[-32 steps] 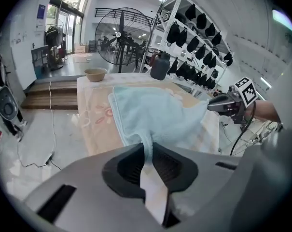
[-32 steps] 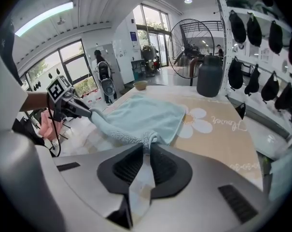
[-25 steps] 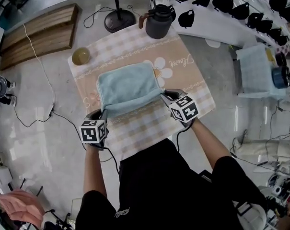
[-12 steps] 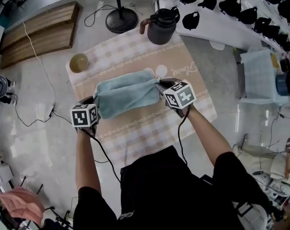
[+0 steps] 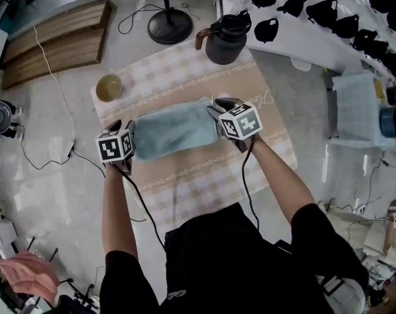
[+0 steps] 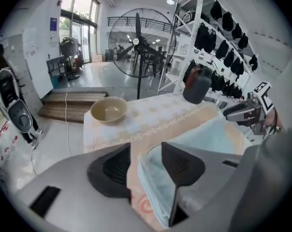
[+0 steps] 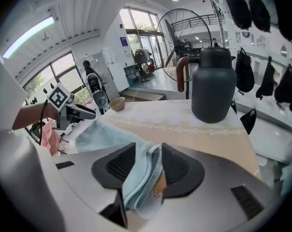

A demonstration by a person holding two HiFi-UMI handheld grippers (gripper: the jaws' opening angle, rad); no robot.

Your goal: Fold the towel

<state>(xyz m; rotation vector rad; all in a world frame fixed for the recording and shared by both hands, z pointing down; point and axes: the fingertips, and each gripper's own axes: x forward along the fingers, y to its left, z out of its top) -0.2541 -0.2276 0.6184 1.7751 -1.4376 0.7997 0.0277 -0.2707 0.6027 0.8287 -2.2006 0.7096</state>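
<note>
A light blue towel (image 5: 175, 131) lies folded into a narrow strip across the checkered tablecloth (image 5: 184, 175). My left gripper (image 5: 129, 129) is at the towel's left end. In the left gripper view the gripper (image 6: 146, 154) has its jaws opening: the towel's edge (image 6: 158, 187) lies against the right pad, and bare cloth shows beside the left pad. My right gripper (image 5: 215, 107) is at the right end. In the right gripper view its jaws (image 7: 146, 163) are opening too, with a loose fold of towel (image 7: 141, 178) hanging between the pads.
A tan bowl (image 5: 109, 87) sits at the cloth's far left corner, and a dark jug (image 5: 225, 38) at its far right. A fan base (image 5: 169, 26) and wooden planks (image 5: 54, 44) are on the floor beyond. Shelves with dark caps (image 5: 328, 12) stand at the right.
Both grippers carried the towel's near edge away from the person and laid it over the far part, so the towel is now a narrower strip. Both pairs of jaws have widened.
</note>
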